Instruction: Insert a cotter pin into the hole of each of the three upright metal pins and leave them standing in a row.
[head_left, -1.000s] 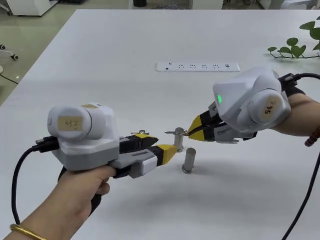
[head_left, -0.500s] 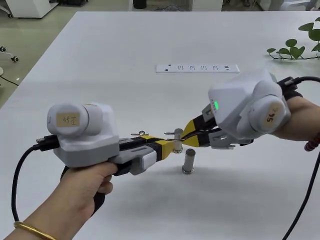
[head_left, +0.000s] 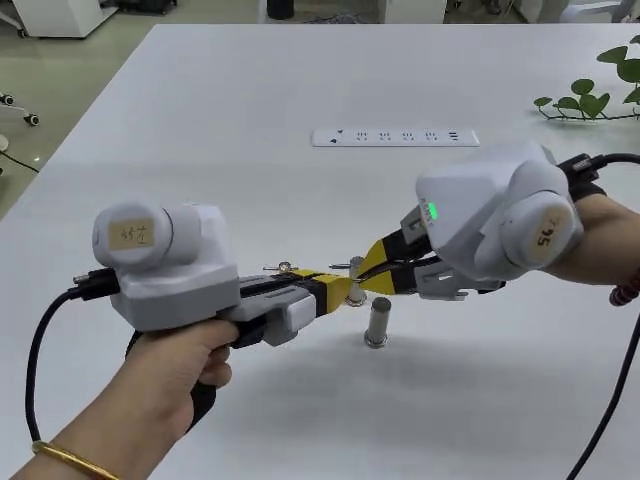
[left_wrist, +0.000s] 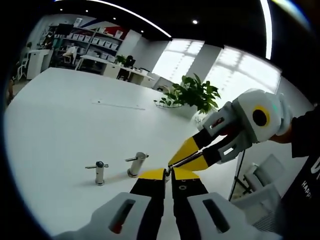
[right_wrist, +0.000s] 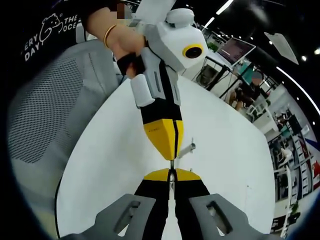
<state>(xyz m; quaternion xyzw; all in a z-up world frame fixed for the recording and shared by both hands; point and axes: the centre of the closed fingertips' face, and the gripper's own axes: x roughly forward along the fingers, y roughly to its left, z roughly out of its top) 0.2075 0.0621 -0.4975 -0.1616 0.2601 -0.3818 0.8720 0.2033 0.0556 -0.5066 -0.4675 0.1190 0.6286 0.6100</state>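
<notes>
My left gripper (head_left: 348, 291) and right gripper (head_left: 366, 276) meet tip to tip just above the table. A thin cotter pin (left_wrist: 178, 161) spans the short gap between them, and both pairs of jaws look shut on its ends; the same cotter pin (right_wrist: 171, 165) is seen in the right gripper view. Two upright metal pins (left_wrist: 100, 171) (left_wrist: 136, 164) each carry a cotter pin through the top. A third metal pin (head_left: 378, 322) stands bare just in front of the gripper tips. Another pin (head_left: 357, 268) is partly hidden behind the tips.
A white power strip (head_left: 395, 135) lies further back on the white table (head_left: 250, 120). Green plant leaves (head_left: 590, 95) reach in at the far right edge. A cable trails from each gripper.
The left gripper's tips have moved forward and up to meet the right gripper's tips. The right gripper has shifted slightly left and down.
</notes>
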